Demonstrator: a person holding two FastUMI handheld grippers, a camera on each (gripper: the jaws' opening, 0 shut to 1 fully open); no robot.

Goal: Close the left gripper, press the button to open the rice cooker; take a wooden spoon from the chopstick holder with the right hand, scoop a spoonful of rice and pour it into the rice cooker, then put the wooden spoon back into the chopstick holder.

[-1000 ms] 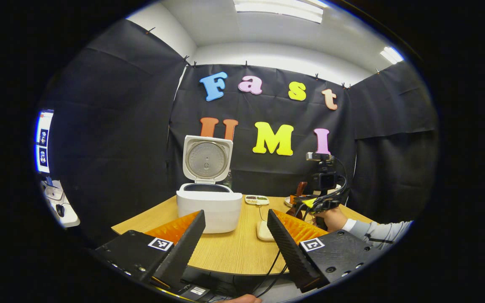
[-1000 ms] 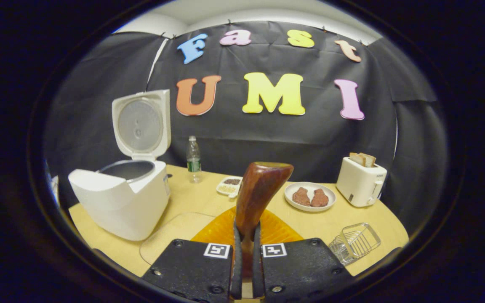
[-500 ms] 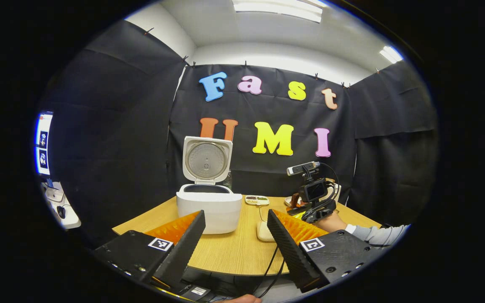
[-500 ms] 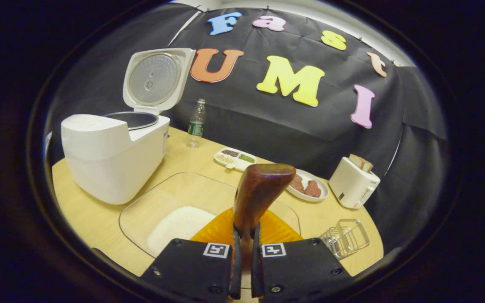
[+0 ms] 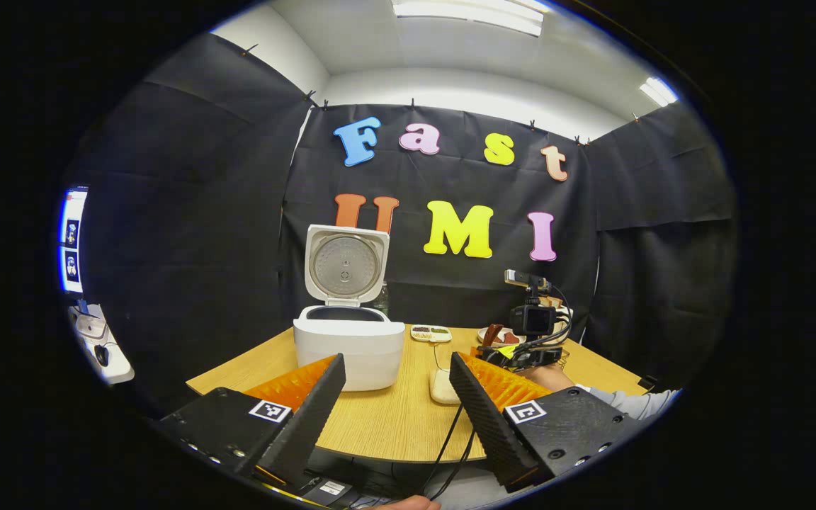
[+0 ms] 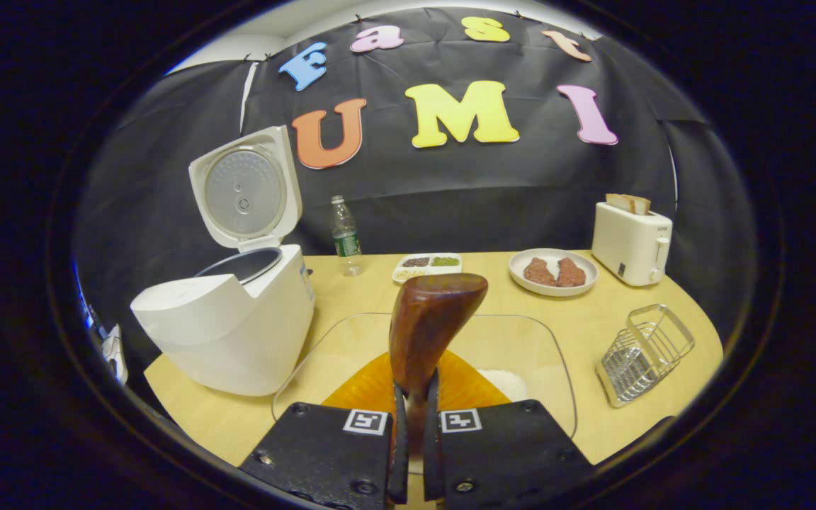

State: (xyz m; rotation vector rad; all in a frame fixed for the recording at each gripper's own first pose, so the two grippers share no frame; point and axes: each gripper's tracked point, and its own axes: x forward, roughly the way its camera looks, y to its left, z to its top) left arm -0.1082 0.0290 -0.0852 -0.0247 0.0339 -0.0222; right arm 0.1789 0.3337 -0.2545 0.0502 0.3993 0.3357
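Spoon levelled over rice dish; right gripper clamped, left gripper agape.

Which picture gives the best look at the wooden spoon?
The right gripper view: the spoon stands large and close, clamped in the right gripper. The left gripper view shows it small and far, partly hidden.

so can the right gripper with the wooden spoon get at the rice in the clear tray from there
Probably yes. The right gripper is shut on the brown wooden spoon right above the clear glass tray; the white rice lies just ahead, nothing between.
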